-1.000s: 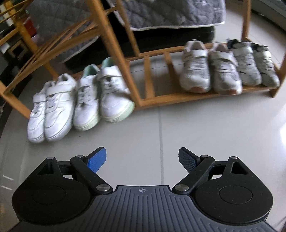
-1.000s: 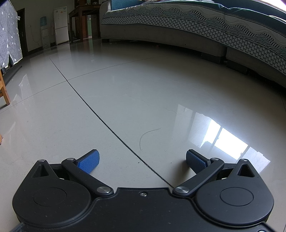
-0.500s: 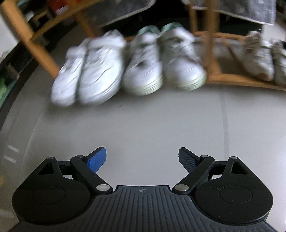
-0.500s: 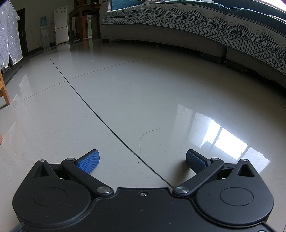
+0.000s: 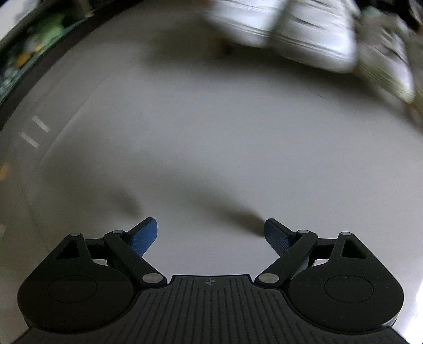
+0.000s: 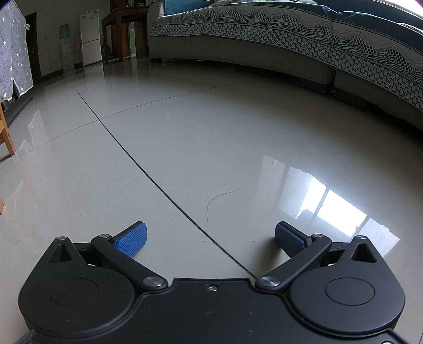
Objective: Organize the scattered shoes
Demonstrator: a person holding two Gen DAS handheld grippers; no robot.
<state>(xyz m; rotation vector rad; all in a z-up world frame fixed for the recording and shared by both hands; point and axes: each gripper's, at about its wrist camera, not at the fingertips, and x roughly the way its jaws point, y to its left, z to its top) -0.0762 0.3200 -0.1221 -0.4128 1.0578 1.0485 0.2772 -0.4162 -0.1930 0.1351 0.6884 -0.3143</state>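
In the left wrist view, blurred white shoes [image 5: 304, 34] lie at the top right of the frame on the grey tiled floor [image 5: 211, 145]. A further pale shoe with a greenish sole [image 5: 388, 60] shows beside them at the right edge. My left gripper [image 5: 210, 232] is open and empty, low over bare floor, well short of the shoes. My right gripper [image 6: 210, 235] is open and empty, low over the floor, with no shoe in its view.
In the right wrist view a sofa with a patterned cover [image 6: 304, 53] runs along the back and right. A wooden leg [image 6: 6, 135] stands at the left edge. A white fridge [image 6: 90, 41] and a table [image 6: 124, 18] stand far back. A dark floor edge [image 5: 31, 60] curves at the left.
The left gripper has swung left and down: the shoes slid from the upper middle to the top right, and the wooden rack left the view. The right gripper has not moved.
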